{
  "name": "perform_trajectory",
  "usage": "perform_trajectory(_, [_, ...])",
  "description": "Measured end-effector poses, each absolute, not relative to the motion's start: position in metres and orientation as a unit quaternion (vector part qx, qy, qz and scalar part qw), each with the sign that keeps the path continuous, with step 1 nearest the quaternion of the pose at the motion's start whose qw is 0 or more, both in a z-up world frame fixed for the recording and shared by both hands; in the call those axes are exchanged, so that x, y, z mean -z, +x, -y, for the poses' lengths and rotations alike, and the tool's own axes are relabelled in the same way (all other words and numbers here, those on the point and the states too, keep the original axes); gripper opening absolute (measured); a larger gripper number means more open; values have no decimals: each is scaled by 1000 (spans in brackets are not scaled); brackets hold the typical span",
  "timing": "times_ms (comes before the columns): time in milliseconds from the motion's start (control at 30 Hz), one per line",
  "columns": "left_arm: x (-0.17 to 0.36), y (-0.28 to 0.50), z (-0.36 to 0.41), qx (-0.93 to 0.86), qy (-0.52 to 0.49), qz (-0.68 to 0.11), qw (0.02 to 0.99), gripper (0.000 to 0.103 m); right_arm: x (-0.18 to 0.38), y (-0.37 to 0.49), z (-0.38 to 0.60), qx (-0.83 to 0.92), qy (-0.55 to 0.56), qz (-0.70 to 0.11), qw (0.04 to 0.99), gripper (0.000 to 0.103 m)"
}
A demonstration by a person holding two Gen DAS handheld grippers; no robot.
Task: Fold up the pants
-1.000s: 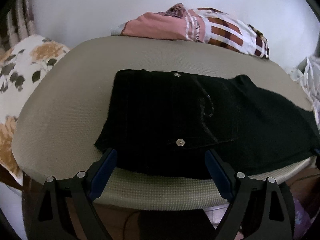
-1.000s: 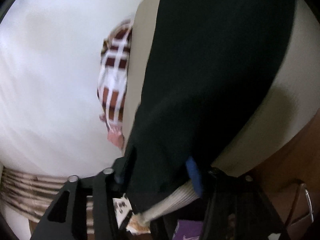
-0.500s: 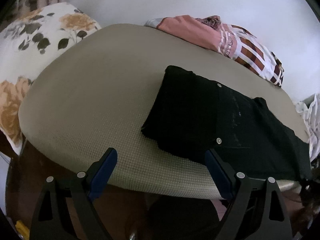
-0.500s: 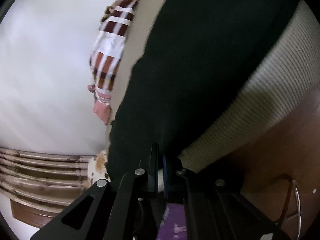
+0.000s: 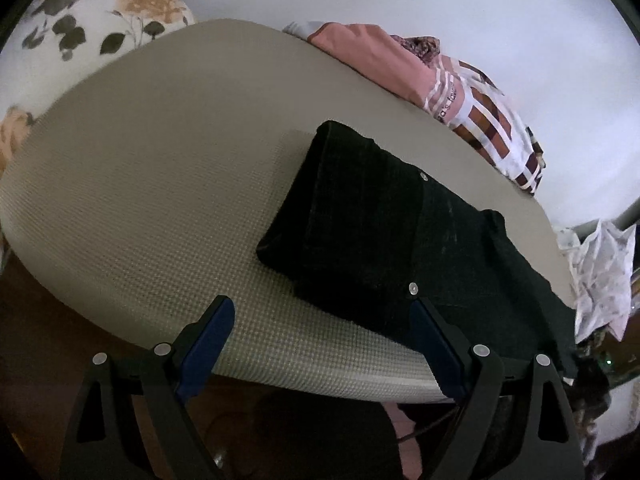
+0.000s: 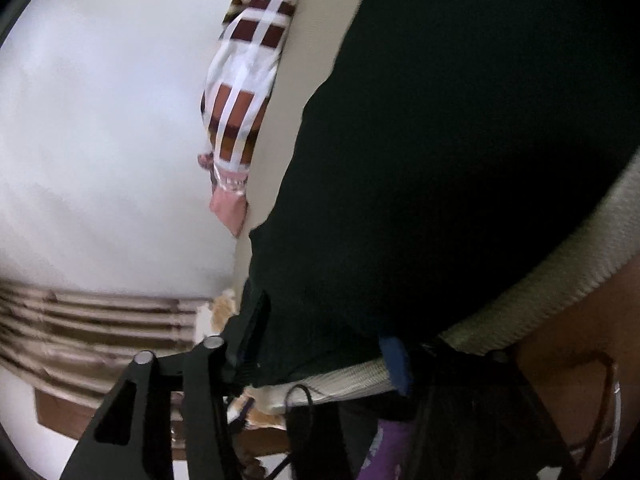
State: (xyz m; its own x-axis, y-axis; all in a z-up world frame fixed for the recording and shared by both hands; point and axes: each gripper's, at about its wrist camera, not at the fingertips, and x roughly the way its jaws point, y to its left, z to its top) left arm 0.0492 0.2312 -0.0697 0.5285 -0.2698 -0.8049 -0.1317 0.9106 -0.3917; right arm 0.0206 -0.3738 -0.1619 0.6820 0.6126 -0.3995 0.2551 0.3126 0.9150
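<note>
The black pants lie on the padded beige desk, stretched from a thick, doubled-over end near the middle toward the right edge, where the cloth runs off the pad. Judging by that bulky end and the two rivets showing on top, at least one fold is in; the long stretch toward the right looks unfolded, so the job seems roughly midway, with that end left to bring over. The left hand-held gripper hovers above the near edge with its jaws spread wide and nothing between them; its right blue pad is just beside the pants' near hem. The right hand-held gripper sits at the pants' far end, and its jaws have just been opening; the cloth edge lies between them, yet whether the pads press on it is lost in the dark fabric. The layers cannot be counted, since the black swallows every crease. A heap of pink and checked clothes lies at the desk's back edge, well apart.
</note>
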Motion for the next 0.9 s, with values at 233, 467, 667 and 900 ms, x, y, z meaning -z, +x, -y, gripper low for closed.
perform_trajectory(233, [93, 66, -219, 70, -204, -535, 817, 66, 177, 19, 371, -129, 581, -395, 700, 19])
perform_trajectory(467, [80, 69, -200, 72, -158, -507, 844, 29, 178, 22, 371, -128, 573, -400, 704, 19])
perform_trajectory(667, [70, 66, -224, 48, -208, -486, 848, 16, 175, 22, 368, -131, 572, -398, 705, 17])
perform_trajectory(900, [82, 73, -227, 40, -201, -502, 840, 16, 178, 21, 366, -127, 577, -406, 697, 9])
